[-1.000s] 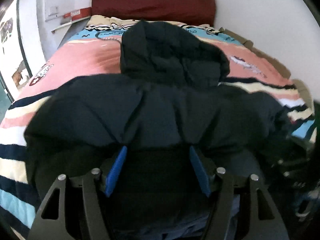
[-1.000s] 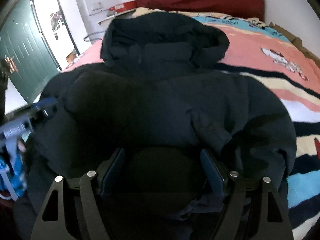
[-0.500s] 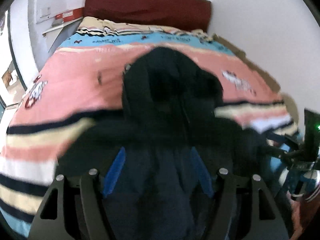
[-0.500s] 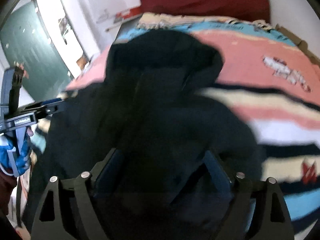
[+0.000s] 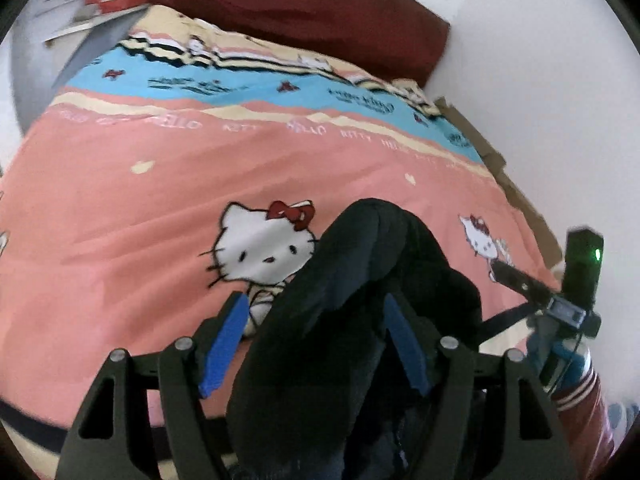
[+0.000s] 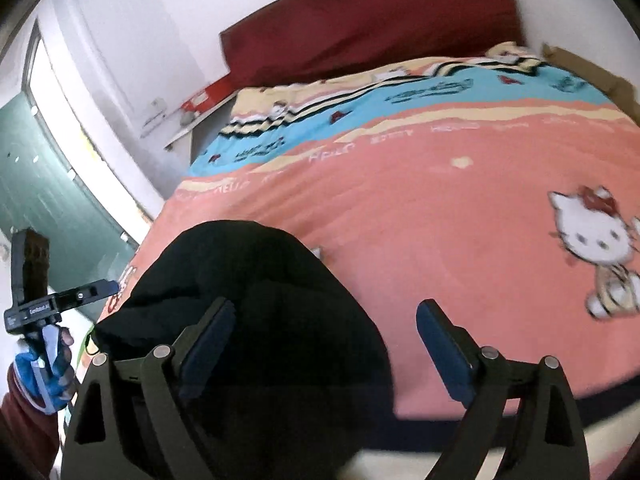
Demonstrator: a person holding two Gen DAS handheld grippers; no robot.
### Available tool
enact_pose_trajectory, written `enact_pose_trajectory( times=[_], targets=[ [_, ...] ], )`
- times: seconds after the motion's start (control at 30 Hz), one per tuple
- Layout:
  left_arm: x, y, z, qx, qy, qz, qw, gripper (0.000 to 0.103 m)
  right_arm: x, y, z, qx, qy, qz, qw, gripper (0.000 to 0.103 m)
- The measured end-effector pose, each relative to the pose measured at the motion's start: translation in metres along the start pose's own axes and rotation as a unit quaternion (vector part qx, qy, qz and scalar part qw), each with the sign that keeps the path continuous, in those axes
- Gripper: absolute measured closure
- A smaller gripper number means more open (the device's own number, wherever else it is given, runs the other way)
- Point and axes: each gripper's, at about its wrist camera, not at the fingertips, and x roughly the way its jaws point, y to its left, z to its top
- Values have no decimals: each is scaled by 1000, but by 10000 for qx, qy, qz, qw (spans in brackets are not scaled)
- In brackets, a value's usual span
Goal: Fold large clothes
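- The black padded jacket [image 5: 360, 320] rises through the lower middle of the left wrist view, bunched into a thick fold between the blue pads [image 5: 224, 344] of the left gripper [image 5: 316, 344].
- The left gripper's jaws stand fairly wide, with the jacket filling most of the gap. It seems to be carried there, but the blur hides whether the pads actually press it.
- In the right wrist view the jacket [image 6: 248, 320] fills the lower left, draped over the left finger of the right gripper [image 6: 324, 344]. That gripper is spread wide, its right finger bare over the bedspread; whether it has any cloth in its hold I cannot tell.
- The pink Hello Kitty bedspread [image 5: 140, 200] covers the bed behind the jacket, with a dark red headboard [image 5: 304, 12] along the top of the frame.
- The right gripper's body [image 5: 576, 292] shows at the right edge of the left wrist view.
- A green door [image 6: 36, 200] stands at the left edge of the right wrist view.
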Motion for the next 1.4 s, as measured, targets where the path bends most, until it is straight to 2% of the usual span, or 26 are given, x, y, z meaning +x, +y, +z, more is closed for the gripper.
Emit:
enact_pose_trajectory(
  times=[0.23,0.37,0.47,0.5,0.53,0.57,0.6,0.63,0.73,0.97,1.1,1.23,1.4],
  targets=[
    [35,-2,23,229,480,-239,9983,34,64,18,32,-511,636,162,9965,11],
    [68,1,14,76,894,-244,9957,34,102,23,32,-540,1040,63,9931,11],
    [81,0,2,73,979,-97,9951,36,123,26,26,-510,1220,-73,9912,11],
    [82,-4,-4,183,932,7,9955,45,130,28,20,-505,1279,-96,9905,20],
    [80,-7,-8,288,901,27,9955,65,130,31,16,-555,1272,-105,9903,38],
    [77,-11,-13,380,862,41,9956,72,128,37,11,-687,1192,-182,9903,46],
    [71,-16,-19,489,756,66,9959,78,123,41,7,-744,1129,-178,9907,60],
    [66,-19,-23,583,674,66,9960,84,116,43,4,-772,1062,-147,9912,70],
    [43,-36,-39,917,449,102,9947,90,87,55,-6,-981,802,-86,9919,85],
    [-42,-64,-84,1409,-101,49,9900,92,-19,98,-38,-1575,147,278,9870,92],
    [-90,-75,-115,1550,-366,24,9872,93,-86,126,-72,-2101,-87,535,9762,93],
    [-125,-85,-147,1566,-466,26,9866,94,-135,149,-109,-2472,-184,671,9664,93],
    [-164,-103,-200,1784,-498,223,9824,95,-174,163,-152,-2573,-152,810,9628,93]
  ],
)
